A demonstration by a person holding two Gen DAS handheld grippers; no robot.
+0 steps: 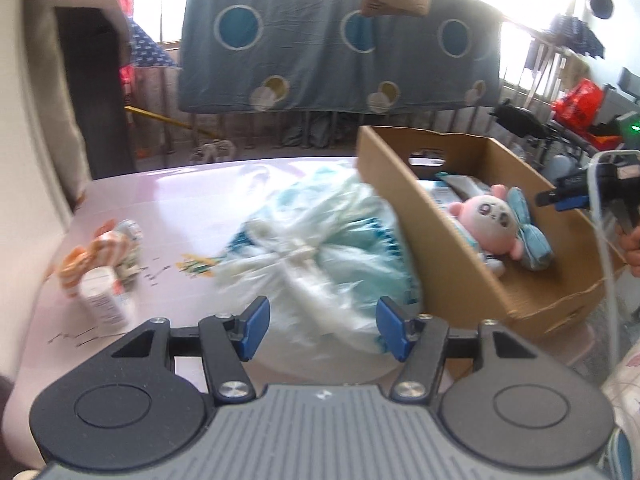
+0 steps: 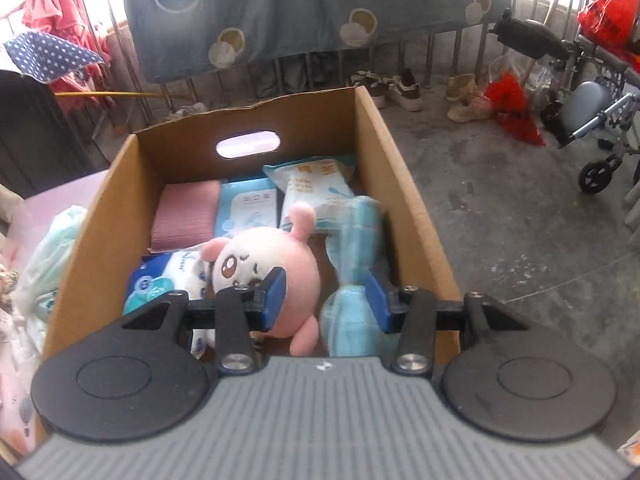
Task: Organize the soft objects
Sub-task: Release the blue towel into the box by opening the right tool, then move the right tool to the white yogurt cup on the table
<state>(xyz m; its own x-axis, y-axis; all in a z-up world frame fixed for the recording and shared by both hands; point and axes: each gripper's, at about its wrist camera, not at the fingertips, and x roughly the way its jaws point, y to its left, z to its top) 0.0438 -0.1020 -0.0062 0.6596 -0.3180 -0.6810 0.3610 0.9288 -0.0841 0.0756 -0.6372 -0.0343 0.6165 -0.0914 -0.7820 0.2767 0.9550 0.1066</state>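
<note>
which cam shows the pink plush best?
Right wrist: the pink plush lies close and sharp in the cardboard box, face and ear visible, though a right gripper finger overlaps it. Left wrist shows it smaller, farther off, its lower part behind the box wall.

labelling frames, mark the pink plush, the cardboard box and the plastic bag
pink plush (image 2: 272, 268): right wrist view, its face
cardboard box (image 2: 404, 184): right wrist view, right wall
plastic bag (image 1: 320, 240): left wrist view, crumpled middle

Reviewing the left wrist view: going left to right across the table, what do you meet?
Orange-and-white striped soft item → small white bottle → crumpled clear plastic bag → cardboard box → pink plush toy inside the box.
</note>
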